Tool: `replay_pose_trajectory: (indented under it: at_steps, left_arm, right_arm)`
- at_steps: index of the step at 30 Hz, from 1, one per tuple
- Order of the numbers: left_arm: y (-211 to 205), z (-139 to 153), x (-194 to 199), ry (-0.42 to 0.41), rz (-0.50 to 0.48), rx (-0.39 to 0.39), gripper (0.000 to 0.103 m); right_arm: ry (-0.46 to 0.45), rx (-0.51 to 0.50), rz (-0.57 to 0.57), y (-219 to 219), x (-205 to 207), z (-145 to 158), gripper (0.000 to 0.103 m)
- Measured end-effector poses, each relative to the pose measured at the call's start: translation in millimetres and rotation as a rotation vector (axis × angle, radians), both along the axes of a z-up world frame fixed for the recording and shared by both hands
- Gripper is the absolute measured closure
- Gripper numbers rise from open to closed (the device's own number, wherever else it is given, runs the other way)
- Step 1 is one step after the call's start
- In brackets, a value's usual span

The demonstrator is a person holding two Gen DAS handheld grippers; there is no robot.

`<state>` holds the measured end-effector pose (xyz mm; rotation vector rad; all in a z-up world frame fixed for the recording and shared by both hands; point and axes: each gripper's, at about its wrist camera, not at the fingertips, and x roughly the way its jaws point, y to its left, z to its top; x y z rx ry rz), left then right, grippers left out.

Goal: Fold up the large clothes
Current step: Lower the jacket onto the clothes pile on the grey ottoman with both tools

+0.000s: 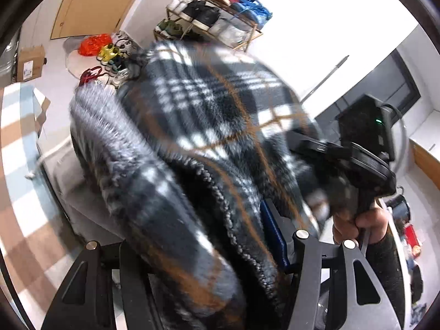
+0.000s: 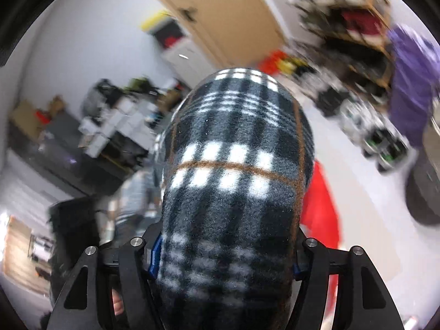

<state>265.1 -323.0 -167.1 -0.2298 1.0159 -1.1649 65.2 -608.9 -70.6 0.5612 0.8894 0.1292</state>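
A thick fleece garment (image 1: 209, 115) in a dark grey, white and brown plaid hangs bunched up off any surface, and it fills most of the left wrist view. My left gripper (image 1: 209, 247) is shut on a fat roll of it; the cloth hides the fingertips. My right gripper (image 1: 354, 162) is at the right in that view, held by a hand (image 1: 365, 220), with the garment's other end in its jaws. In the right wrist view the same plaid garment (image 2: 236, 143) bulges forward from between the blue pads (image 2: 154, 255) of my right gripper (image 2: 224, 253), which is shut on it.
A shoe rack (image 1: 209, 13) stands against the far wall beside a wooden door (image 1: 90, 2). A red bag (image 1: 93, 44) and loose shoes lie on the floor, a cardboard box (image 1: 30, 63) at the left. A red cloth (image 2: 321, 206) and a purple garment (image 2: 409, 82) are at the right.
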Motion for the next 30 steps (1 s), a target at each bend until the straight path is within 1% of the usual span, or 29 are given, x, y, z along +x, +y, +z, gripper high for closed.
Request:
replay_pose_trajectory:
  at_steps: [1, 2, 4, 5, 6, 7, 8, 9, 10, 11, 13, 15, 16, 17, 18, 19, 20, 21, 22, 23, 24, 26, 28, 29, 30]
  left_arm:
    - [0, -7, 0, -0.013, 0.01, -0.007, 0.049]
    - [5, -12, 1, -0.017, 0.016, -0.017, 0.048]
    - [15, -17, 4, 0.002, 0.017, -0.029, 0.048]
    - [13, -17, 8, 0.011, 0.012, -0.024, 0.047]
    - [11, -16, 11, 0.006, 0.005, -0.005, 0.046]
    - [11, -17, 11, 0.002, -0.005, 0.013, 0.046]
    - [14, -16, 11, 0.001, -0.011, 0.022, 0.046]
    - [16, -11, 8, -0.008, -0.014, 0.032, 0.046]
    - [4, -1, 13, -0.029, -0.011, 0.046, 0.046]
    - [3, 7, 14, -0.054, -0.002, 0.057, 0.046]
    - [7, 19, 11, -0.088, 0.009, 0.086, 0.046]
    - [17, 31, 9, -0.129, 0.032, 0.111, 0.047]
    - [22, 41, 7, -0.189, 0.078, 0.123, 0.047]
    - [27, 51, 5, -0.243, 0.113, 0.117, 0.047]
    - [31, 62, 1, -0.294, 0.124, 0.097, 0.047]
    - [29, 69, 0, -0.322, 0.124, 0.084, 0.047]
    - [24, 81, 1, -0.353, 0.124, 0.061, 0.047]
    - [14, 91, 3, -0.375, 0.105, 0.038, 0.046]
    - [12, 94, -1, -0.39, 0.084, 0.037, 0.046]
    - [-5, 97, -1, -0.417, 0.055, 0.062, 0.046]
    - [-16, 93, 2, -0.43, 0.036, 0.085, 0.046]
    - [-47, 81, 7, -0.439, -0.005, 0.148, 0.046]
    - [-65, 60, 14, -0.395, -0.022, 0.214, 0.047]
    - [-70, 46, 20, -0.35, -0.03, 0.239, 0.047]
    - [-73, 37, 26, -0.316, -0.026, 0.244, 0.047]
  right_arm:
    - [-0.005, 0.025, -0.016, -11, 1, -5, 0.034]
    - [-0.031, 0.055, -0.023, -23, -2, -11, 0.032]
    - [-0.045, 0.049, -0.007, -27, -5, -15, 0.027]
    - [-0.049, 0.021, 0.006, -22, -7, -15, 0.022]
    - [-0.055, -0.034, 0.024, -16, -8, -13, 0.019]
    - [-0.06, -0.088, 0.027, -15, -9, -9, 0.009]
    - [-0.058, -0.13, 0.023, -15, -11, -5, 0.004]
    - [-0.065, -0.165, 0.024, -11, -12, -1, 0.004]
    - [-0.071, -0.198, 0.017, -6, -13, 4, 0.003]
    - [-0.073, -0.224, 0.01, -8, -14, 3, 0.003]
    - [-0.083, -0.313, -0.026, -2, -20, 11, 0.002]
    - [-0.095, -0.401, -0.048, 3, -21, 20, 0.002]
    - [-0.1, -0.446, -0.057, 6, -22, 24, 0.002]
    - [-0.114, -0.49, -0.059, 11, -27, 28, 0.003]
    - [-0.125, -0.515, -0.054, 16, -29, 29, 0.005]
    - [-0.138, -0.539, -0.031, 24, -33, 31, 0.013]
    - [-0.137, -0.535, -0.005, 28, -34, 28, 0.025]
    - [-0.129, -0.527, 0.021, 34, -34, 25, 0.028]
    - [-0.129, -0.546, 0.025, 37, -33, 22, 0.027]
    - [-0.139, -0.579, 0.033, 43, -34, 20, 0.027]
    - [-0.14, -0.585, 0.041, 44, -33, 17, 0.027]
    - [-0.135, -0.552, 0.046, 42, -29, 9, 0.027]
    - [-0.147, -0.54, 0.054, 41, -31, 3, 0.027]
    - [-0.152, -0.534, 0.054, 39, -32, 1, 0.027]
    - [-0.154, -0.527, 0.054, 38, -34, 1, 0.027]
